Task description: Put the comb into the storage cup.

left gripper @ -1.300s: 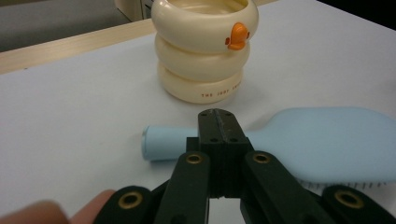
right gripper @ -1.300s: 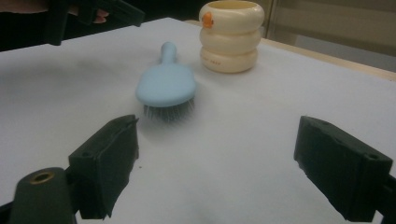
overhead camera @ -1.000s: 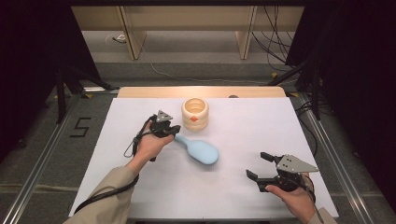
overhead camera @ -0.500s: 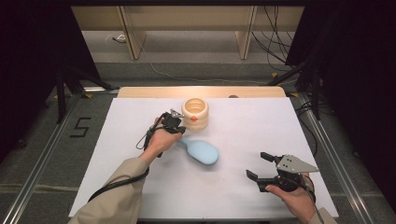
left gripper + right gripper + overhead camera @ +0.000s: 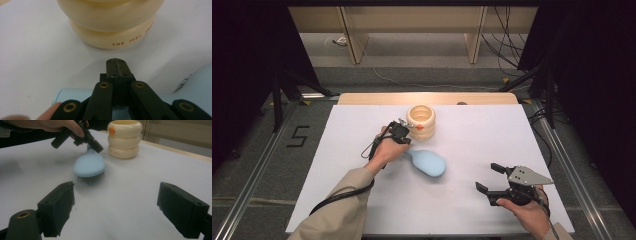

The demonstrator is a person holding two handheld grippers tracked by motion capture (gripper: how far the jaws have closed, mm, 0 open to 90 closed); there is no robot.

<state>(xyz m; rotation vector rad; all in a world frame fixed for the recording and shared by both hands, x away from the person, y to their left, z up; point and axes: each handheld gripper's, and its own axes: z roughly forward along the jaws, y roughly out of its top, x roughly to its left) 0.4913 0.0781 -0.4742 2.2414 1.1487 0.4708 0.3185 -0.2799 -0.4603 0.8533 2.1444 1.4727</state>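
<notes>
Pale blue plastic, the hairbrush lies bristles-down near the middle of my white table, its handle reaching back toward the cream ringed cup. My left gripper hovers over that handle, jaws clenched flat together with nothing pinched between them; in the left gripper view the closed tips point at the base of the cup, with bare table between, and the brush handle runs beneath the jaws. Whether the jaws touch the handle I cannot tell.

The cup stands upright toward the far edge of the table, just beside my left gripper, so room on that side is tight. To the left of my hand the table runs open to its edge.

My right gripper rests low near the front right corner, released, its two jaws spread wide and holding nothing. From the right gripper view the brush sits well ahead with clear white surface between, and the cup stands behind it near the wooden edge strip.
</notes>
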